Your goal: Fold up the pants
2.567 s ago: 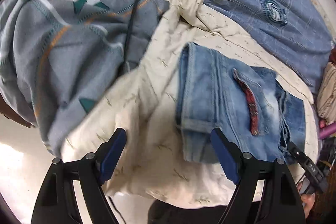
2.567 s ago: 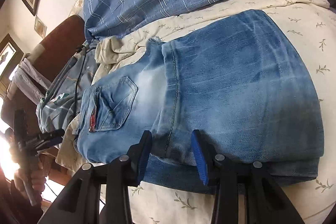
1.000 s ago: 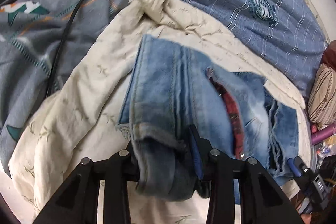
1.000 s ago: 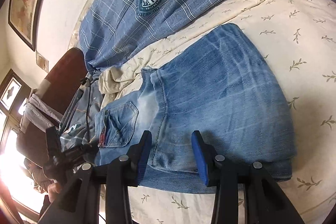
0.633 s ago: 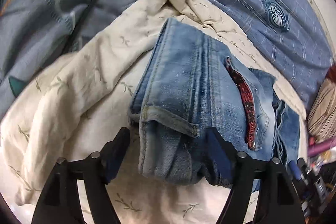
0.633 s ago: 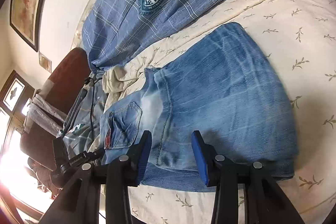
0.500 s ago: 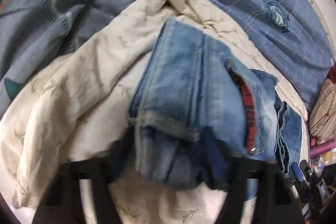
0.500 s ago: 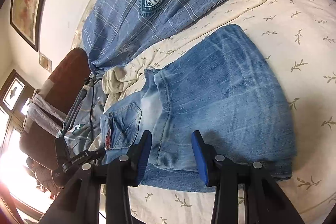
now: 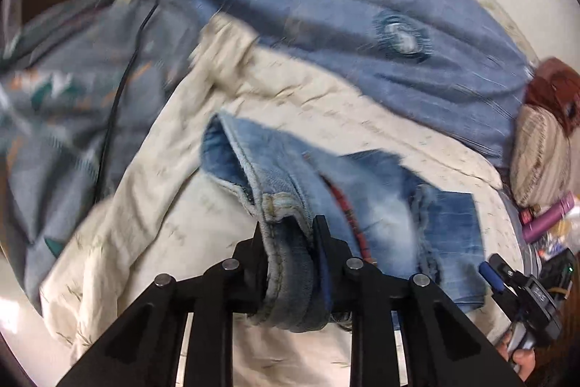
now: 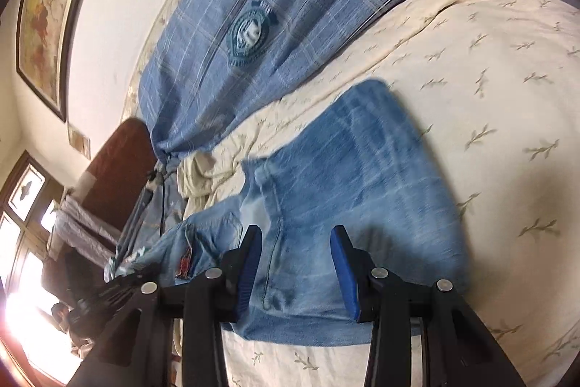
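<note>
Light blue jeans (image 9: 377,205) lie folded on a cream leaf-print sheet (image 9: 163,205). My left gripper (image 9: 290,234) is shut on the waistband end of the jeans, which bunches between the fingers and lifts off the sheet. In the right wrist view the jeans (image 10: 362,191) lie flat, back pocket with a red tag to the left. My right gripper (image 10: 295,263) is open, its blue pads hovering over the near edge of the folded legs, holding nothing.
A blue plaid cover with a round badge (image 10: 250,31) lies beyond the jeans. A grey patterned blanket (image 9: 54,97) with a black cable (image 9: 116,104) lies at the left. A striped pillow (image 9: 540,151) and a purple bottle (image 9: 547,220) sit at the right.
My left gripper went from open around the waistband end to shut on it and has lifted it. My right gripper stays open and has pulled back a little from the jeans.
</note>
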`<state>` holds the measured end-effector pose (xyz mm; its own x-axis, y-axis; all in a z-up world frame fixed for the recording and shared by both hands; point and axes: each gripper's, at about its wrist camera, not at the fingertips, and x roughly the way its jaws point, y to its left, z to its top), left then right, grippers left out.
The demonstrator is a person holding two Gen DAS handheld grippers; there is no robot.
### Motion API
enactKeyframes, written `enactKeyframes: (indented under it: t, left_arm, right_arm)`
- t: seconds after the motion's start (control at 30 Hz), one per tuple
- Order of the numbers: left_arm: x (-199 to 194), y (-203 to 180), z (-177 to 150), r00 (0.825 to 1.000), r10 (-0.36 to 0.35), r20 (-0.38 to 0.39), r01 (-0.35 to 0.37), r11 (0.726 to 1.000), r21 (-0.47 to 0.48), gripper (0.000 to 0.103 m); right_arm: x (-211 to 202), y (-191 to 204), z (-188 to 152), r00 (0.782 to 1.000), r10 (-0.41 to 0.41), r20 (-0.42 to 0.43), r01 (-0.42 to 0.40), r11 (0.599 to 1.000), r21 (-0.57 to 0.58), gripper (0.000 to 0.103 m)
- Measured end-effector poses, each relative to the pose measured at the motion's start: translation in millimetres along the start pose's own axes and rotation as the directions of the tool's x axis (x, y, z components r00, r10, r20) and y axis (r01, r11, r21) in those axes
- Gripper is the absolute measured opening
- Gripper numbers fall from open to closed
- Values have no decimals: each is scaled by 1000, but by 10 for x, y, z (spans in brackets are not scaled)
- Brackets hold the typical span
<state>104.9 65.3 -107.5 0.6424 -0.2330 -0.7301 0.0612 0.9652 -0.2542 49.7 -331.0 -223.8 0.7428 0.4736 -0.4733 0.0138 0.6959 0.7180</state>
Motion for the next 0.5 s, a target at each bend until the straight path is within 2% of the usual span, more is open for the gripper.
enactKeyframes:
  t: [0.13,0.23,0.33,0.37,0.5]
  left_arm:
    - [-173,-525,141,1000,-14,23,11,992,128,23]
    - [-221,-1059,179,999,-35,28,27,969,246,23]
    - [-177,-1673,120,997,-75,7,67,927,370,23]
    - [-135,-1875,79,995,-95,-10,91,909,408,20]
    - [259,-2667,-230,987,-120,-108,160,824,543,20]
  right_arm:
    - [-201,-149,118,997,11,78,-16,998,63,43]
    - [-399,-325,209,989,16,147,-35,991,131,42]
    - [-605,-548,294,977,18,211,-63,975,212,44]
    - [-669,-620,317,973,12,230,-67,969,236,44]
    - [-902,-834,380,955,-13,297,-80,951,299,44]
